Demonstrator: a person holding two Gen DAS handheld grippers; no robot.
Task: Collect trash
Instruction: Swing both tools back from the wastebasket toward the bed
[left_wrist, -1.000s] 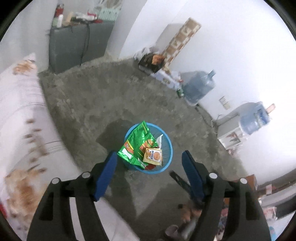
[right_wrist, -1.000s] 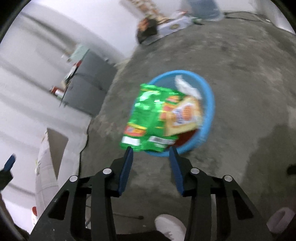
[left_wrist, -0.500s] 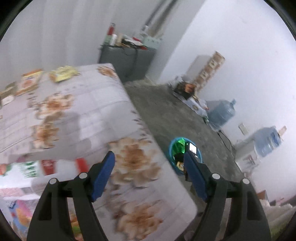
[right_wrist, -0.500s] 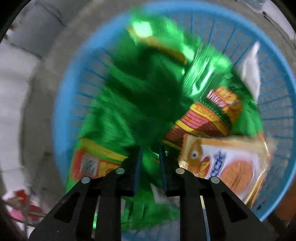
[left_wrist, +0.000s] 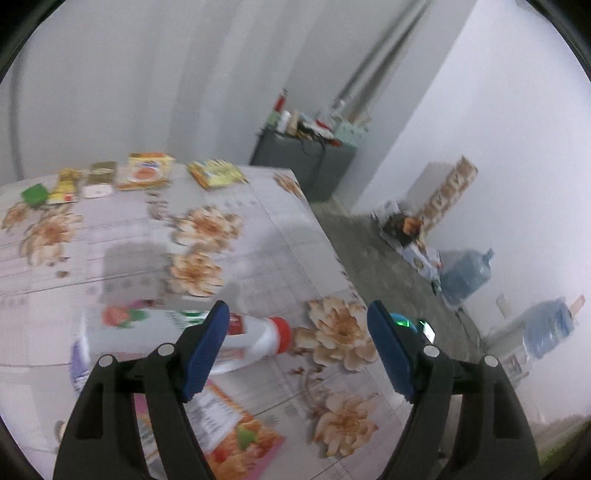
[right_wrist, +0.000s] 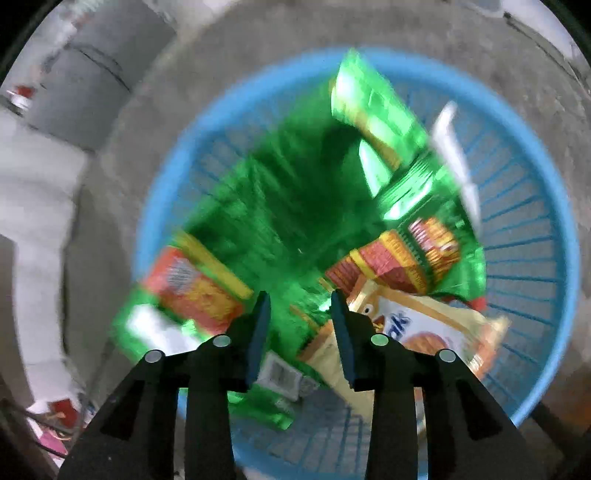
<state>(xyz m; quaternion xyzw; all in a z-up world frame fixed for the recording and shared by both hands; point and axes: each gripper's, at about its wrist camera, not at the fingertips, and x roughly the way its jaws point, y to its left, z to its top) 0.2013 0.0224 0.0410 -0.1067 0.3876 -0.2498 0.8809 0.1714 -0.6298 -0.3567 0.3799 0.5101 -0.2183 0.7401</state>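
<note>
Right gripper (right_wrist: 298, 317) over blue basket (right_wrist: 546, 236) on floor, pointed steeply down. Jaws just reopened, part spread, nothing pinched; green wrapper (right_wrist: 280, 206) and biscuit packet (right_wrist: 424, 328) lie loose below, inside basket.

Left gripper (left_wrist: 295, 347) above counter (left_wrist: 258, 236), jaws spread wide, empty. White bottle (left_wrist: 258, 334) lies just beyond left jaw.

Next pick, judged: centre jaws across bottle body, lower, then close. Round, may roll.

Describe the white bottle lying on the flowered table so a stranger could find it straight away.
Start at the table with the flower-print cloth. Near its front edge, just beyond the left gripper, a white bottle lies on its side. It is the only bottle there, with a red cap, while everything around it is flat packets.
</note>
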